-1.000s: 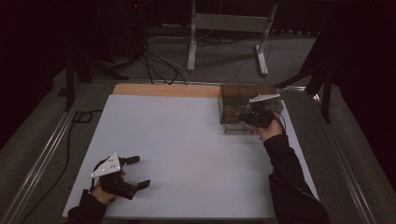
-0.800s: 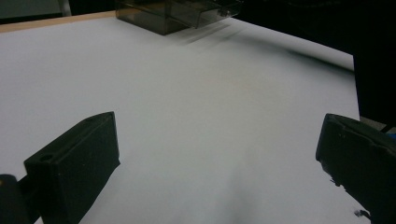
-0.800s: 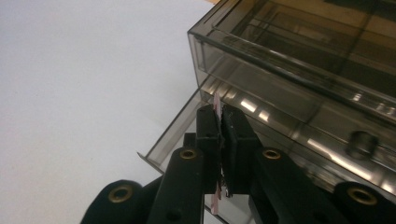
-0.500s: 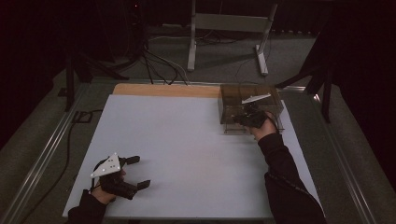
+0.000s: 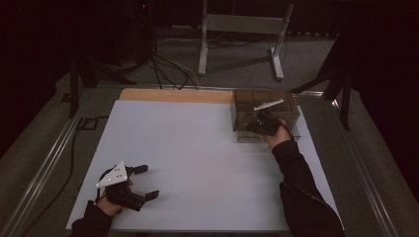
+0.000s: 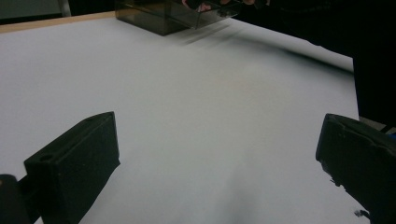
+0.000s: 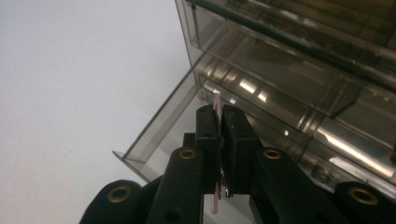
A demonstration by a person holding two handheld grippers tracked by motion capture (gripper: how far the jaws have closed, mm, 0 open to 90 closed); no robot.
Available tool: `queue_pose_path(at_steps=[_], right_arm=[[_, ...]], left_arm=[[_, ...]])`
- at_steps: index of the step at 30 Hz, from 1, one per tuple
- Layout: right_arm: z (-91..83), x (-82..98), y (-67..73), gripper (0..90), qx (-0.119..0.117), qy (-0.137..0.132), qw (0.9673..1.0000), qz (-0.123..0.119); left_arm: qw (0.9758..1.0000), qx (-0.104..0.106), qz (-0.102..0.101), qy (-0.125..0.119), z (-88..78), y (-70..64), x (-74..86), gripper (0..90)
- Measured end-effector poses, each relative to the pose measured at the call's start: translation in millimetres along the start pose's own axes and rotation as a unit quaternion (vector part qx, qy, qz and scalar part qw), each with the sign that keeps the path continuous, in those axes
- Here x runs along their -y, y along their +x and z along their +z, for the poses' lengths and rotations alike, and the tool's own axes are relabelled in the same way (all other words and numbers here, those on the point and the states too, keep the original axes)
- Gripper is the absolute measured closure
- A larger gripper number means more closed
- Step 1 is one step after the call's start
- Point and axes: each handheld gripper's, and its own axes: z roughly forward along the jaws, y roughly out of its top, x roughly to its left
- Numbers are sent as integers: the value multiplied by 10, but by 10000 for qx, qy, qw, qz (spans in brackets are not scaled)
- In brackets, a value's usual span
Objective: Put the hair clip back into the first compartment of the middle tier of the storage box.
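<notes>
A smoky clear plastic drawer box [image 5: 269, 100] stands at the back right of the white table top [image 5: 197, 148]. Its lowest drawer [image 7: 154, 135] is pulled out toward me. My right gripper [image 7: 220, 116] is shut on a thin pinkish-white strip [image 7: 216, 100], held edge-up just above that open drawer. From above, the right gripper [image 5: 257, 126] sits against the box front. My left gripper [image 5: 148, 181] rests at the front left of the table, open, with nothing between its jaws; its own camera [image 6: 217, 154] shows bare white surface there.
A wooden strip [image 5: 173, 95] runs along the table's far edge. Metal rails [image 5: 44, 168] border the table on both sides. Cables and a metal stand [image 5: 242, 24] lie on the floor beyond. The box [image 6: 159, 18] appears far off in the left gripper view.
My right gripper has edged slightly left along the front of the box, still shut on the strip. The left gripper has not moved.
</notes>
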Motion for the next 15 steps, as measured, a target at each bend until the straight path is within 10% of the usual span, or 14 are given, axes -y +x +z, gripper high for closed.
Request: queue_pose_path(at_steps=[15], right_arm=[[-118, -12, 10, 657, 24, -241, 9997, 3]], left_arm=[[10000, 4, -19, 18, 3, 4, 6, 4]])
